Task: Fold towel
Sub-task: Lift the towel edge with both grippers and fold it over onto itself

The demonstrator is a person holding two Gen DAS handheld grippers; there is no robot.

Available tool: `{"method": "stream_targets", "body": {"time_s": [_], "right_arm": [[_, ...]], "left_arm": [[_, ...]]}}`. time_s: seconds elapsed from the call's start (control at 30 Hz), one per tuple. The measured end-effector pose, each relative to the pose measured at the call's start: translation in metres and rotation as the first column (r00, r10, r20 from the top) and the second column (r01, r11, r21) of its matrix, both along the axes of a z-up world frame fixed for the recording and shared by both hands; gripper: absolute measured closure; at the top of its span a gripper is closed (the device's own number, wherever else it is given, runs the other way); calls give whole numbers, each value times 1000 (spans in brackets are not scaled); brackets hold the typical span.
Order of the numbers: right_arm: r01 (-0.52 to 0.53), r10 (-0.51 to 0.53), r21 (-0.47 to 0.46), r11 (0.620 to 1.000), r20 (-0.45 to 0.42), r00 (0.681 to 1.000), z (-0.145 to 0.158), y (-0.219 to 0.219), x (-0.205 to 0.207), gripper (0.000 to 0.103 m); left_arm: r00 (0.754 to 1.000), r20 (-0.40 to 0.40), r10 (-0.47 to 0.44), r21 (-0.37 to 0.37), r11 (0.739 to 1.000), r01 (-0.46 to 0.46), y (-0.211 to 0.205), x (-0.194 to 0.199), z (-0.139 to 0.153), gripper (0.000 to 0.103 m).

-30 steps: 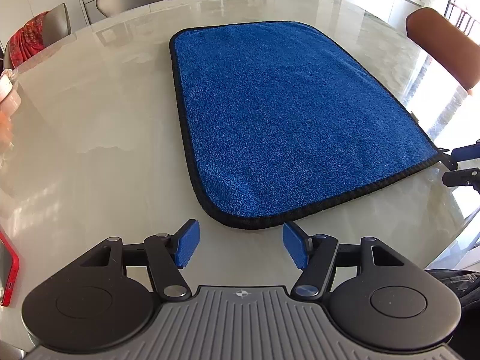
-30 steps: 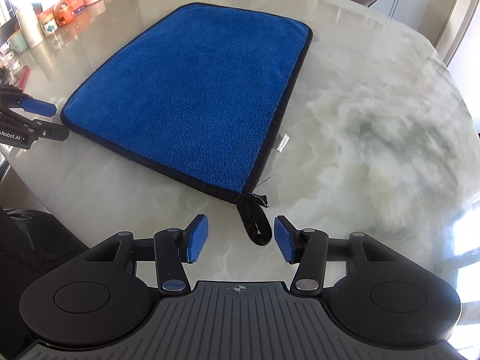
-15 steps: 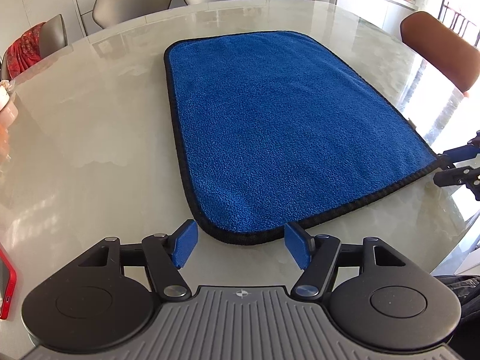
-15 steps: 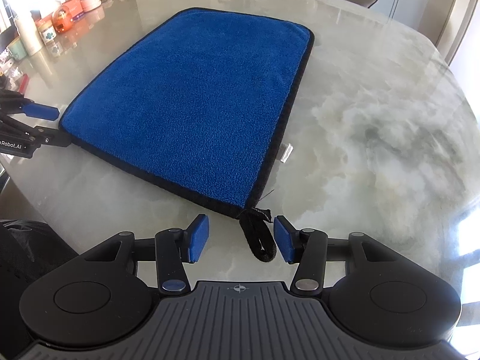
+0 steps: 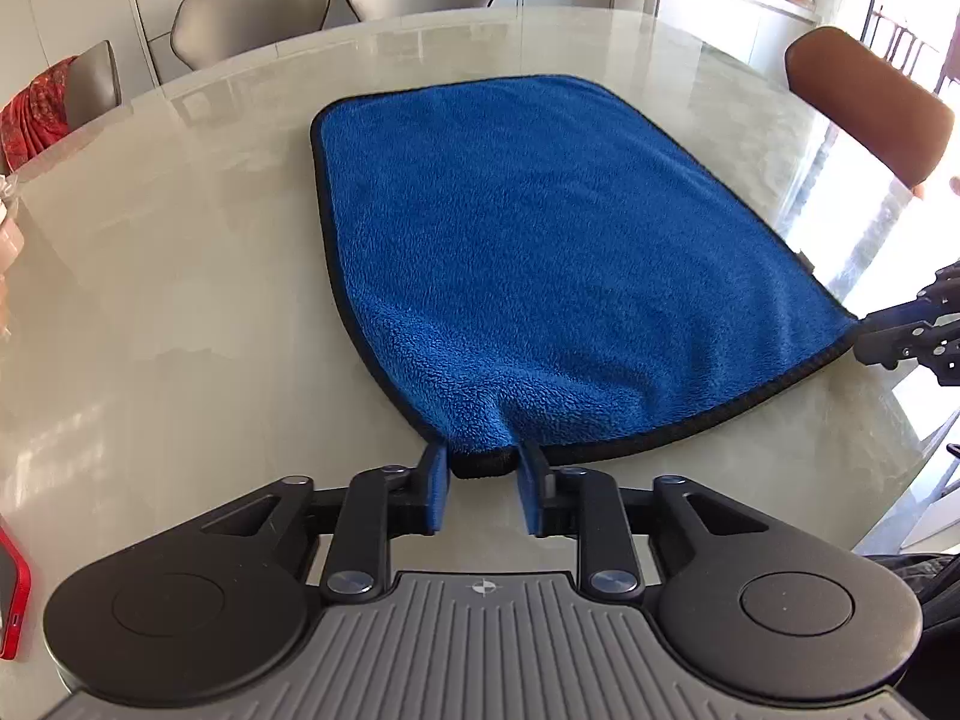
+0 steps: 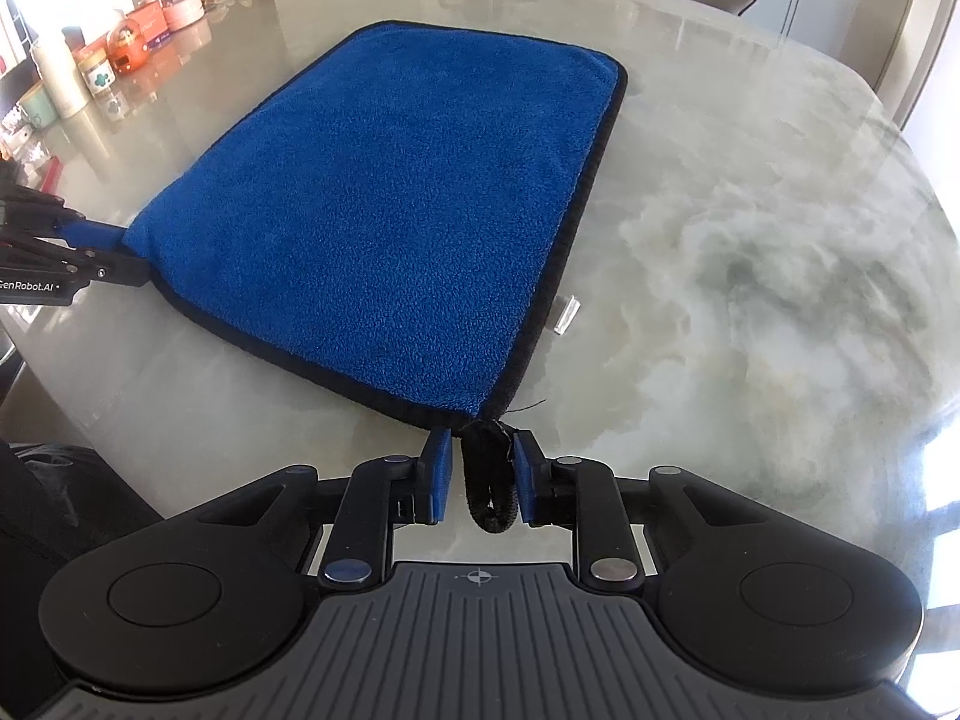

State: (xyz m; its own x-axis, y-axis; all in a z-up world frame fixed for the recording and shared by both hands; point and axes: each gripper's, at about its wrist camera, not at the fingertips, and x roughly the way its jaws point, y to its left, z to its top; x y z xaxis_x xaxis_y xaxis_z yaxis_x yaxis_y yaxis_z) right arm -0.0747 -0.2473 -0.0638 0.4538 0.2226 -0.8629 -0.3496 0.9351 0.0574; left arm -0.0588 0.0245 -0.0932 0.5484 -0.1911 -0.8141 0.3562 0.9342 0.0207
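A blue towel (image 5: 540, 240) with a black hem lies flat on the marble table (image 5: 180, 300). My left gripper (image 5: 483, 462) is shut on the towel's near left corner, which bunches up between the blue pads. My right gripper (image 6: 480, 450) is closed in on the near right corner of the towel (image 6: 408, 210), with its black hanging loop (image 6: 489, 480) between the pads. Each gripper shows at the edge of the other's view, the right one (image 5: 900, 336) and the left one (image 6: 78, 252).
A white label (image 6: 566, 314) sticks out of the towel's right hem. Jars and boxes (image 6: 120, 48) stand at the table's far left. A red phone (image 5: 12, 594) lies by the left gripper. Chairs (image 5: 864, 96) ring the table.
Both grippers have moved forward onto the towel's near corners and closed. The left corner is now pinched and bunched; the loop sits between the right pads.
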Motion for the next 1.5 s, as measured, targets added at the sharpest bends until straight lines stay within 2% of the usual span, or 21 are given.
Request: {"method": "stream_targets", "body": {"time_s": [0.13, 0.3, 0.57, 0.7, 0.9, 1.03, 1.3, 1.37, 1.5], "right_arm": [[4, -4, 29, 1000, 22, 1000, 9, -3, 2, 86], [0, -4, 44, 999, 71, 997, 26, -6, 6, 89], [-18, 9, 61, 998, 147, 989, 51, -8, 27, 89], [-42, 30, 59, 997, 196, 980, 64, -4, 49, 89], [-57, 40, 57, 997, 259, 965, 80, -3, 92, 89], [-54, 40, 39, 998, 287, 957, 86, -2, 128, 89], [-42, 34, 21, 999, 289, 957, 82, -9, 201, 89], [-42, 34, 25, 999, 260, 965, 74, -10, 222, 89], [-58, 62, -26, 998, 193, 979, 56, -3, 245, 89]], "left_arm": [[999, 32, -31, 17, 999, 30, -2, 0, 10, 86], [998, 49, -29, 2, 1000, 29, 0, 3, 21, 86], [993, 108, -47, 18, 999, 45, 0, 22, 42, 86], [988, 140, -62, 37, 998, 57, 2, 38, 53, 86], [978, 195, -79, 62, 996, 68, 2, 84, 70, 87], [971, 221, -95, 88, 993, 77, -1, 115, 77, 91], [973, 199, -117, 100, 990, 99, -8, 184, 72, 91], [979, 159, -125, 92, 990, 112, -8, 198, 64, 91], [989, 63, -137, 84, 988, 132, -4, 211, 44, 87]]}}
